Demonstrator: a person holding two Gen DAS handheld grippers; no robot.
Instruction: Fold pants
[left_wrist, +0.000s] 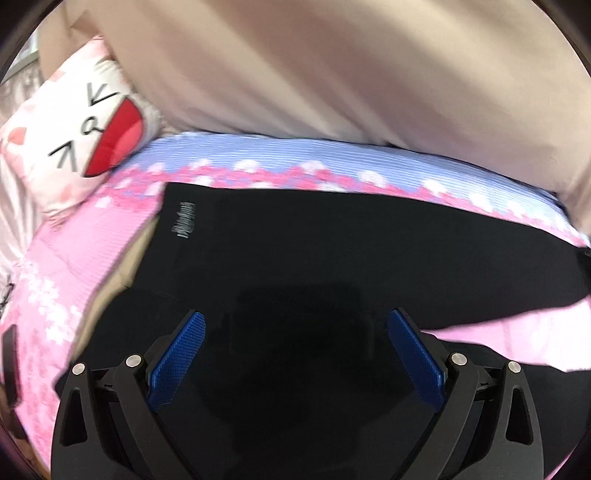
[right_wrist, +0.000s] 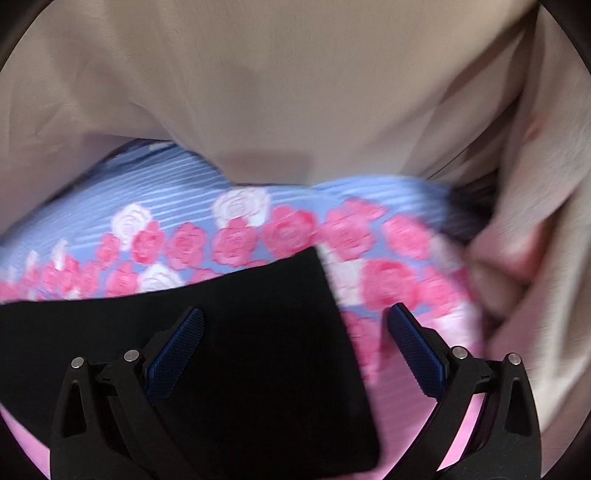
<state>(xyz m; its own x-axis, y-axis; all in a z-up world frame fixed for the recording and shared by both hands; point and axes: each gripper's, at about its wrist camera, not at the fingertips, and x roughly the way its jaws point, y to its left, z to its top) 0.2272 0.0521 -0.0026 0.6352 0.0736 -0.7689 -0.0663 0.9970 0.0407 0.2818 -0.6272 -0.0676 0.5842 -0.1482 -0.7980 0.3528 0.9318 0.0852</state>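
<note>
Black pants (left_wrist: 332, 251) lie flat on a pink and blue flowered bedspread (left_wrist: 258, 162), a small white logo (left_wrist: 184, 221) near their left end. My left gripper (left_wrist: 295, 325) is open just above the middle of the pants, holding nothing. In the right wrist view, one end of the pants (right_wrist: 258, 332) lies with a straight edge on its right. My right gripper (right_wrist: 295, 325) is open over that end; its left finger is over the black cloth and its right finger over the bedspread (right_wrist: 388, 280).
A white and pink cartoon-face pillow (left_wrist: 74, 136) lies at the far left of the bed. A beige curtain or sheet (left_wrist: 332, 74) hangs behind the bed and fills the top of both views (right_wrist: 295, 92). A dark object (left_wrist: 9, 362) sits at the left edge.
</note>
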